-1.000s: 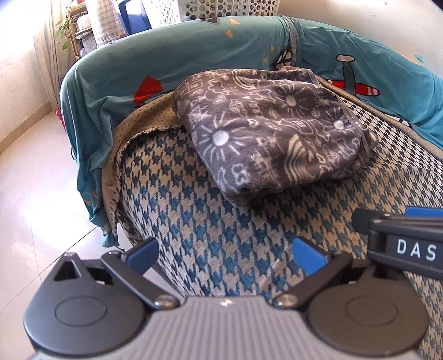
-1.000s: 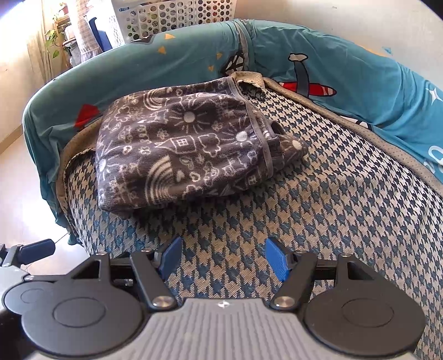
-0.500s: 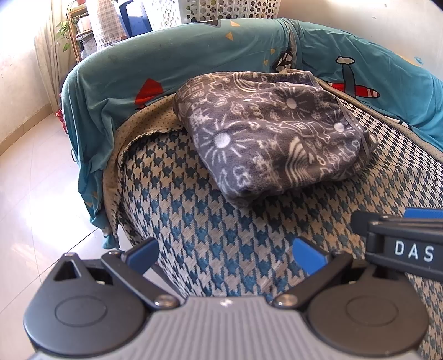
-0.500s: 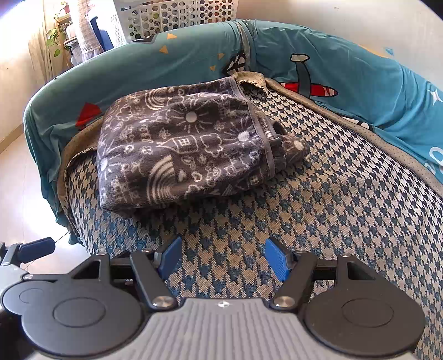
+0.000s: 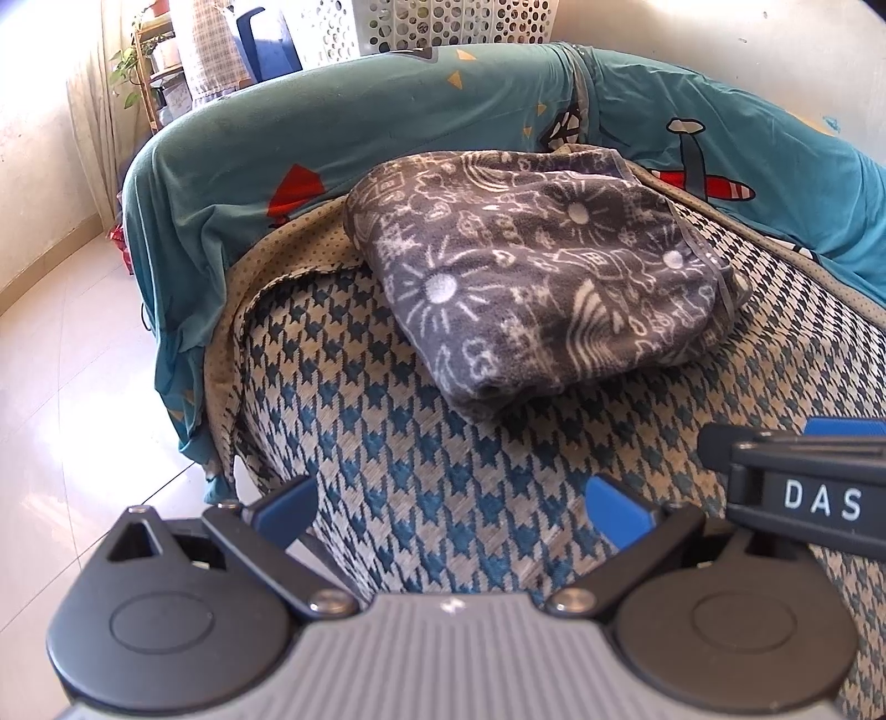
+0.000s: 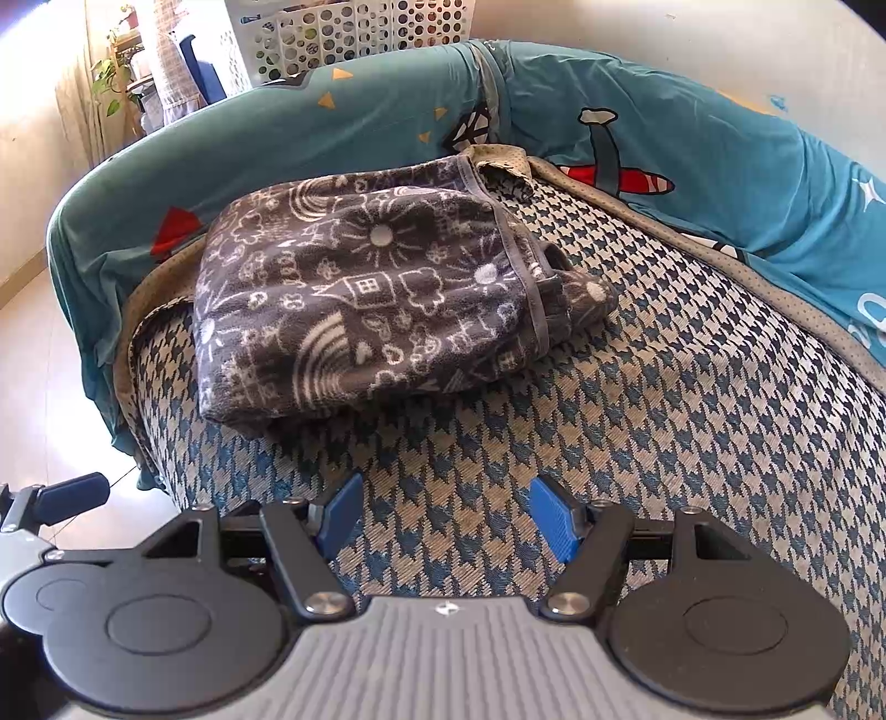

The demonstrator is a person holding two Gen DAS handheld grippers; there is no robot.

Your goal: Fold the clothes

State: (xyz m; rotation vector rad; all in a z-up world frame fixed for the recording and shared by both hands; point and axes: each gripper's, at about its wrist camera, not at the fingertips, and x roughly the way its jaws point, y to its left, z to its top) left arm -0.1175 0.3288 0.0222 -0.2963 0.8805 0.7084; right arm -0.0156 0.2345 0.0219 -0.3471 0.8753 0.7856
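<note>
The grey patterned garment (image 5: 542, 277) lies folded in a bundle on the checked sofa seat (image 5: 443, 498), in the upper middle of both views, ahead of and clear of both grippers, its long axis running left to right. The left gripper (image 5: 451, 507) and right gripper (image 6: 446, 518) both stand open and empty, and neither looks clearly nearer. A white perforated basket (image 6: 354, 27) stands behind the sofa back at the top of the frame; its contents cannot be made out.

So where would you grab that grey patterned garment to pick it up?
Probably the banded hem edge of the grey garment on its right side, coming in from the right. In the right wrist view the layers gape there and a bit pokes out, giving an edge to pinch; the near and left sides are rounded folds.
</note>
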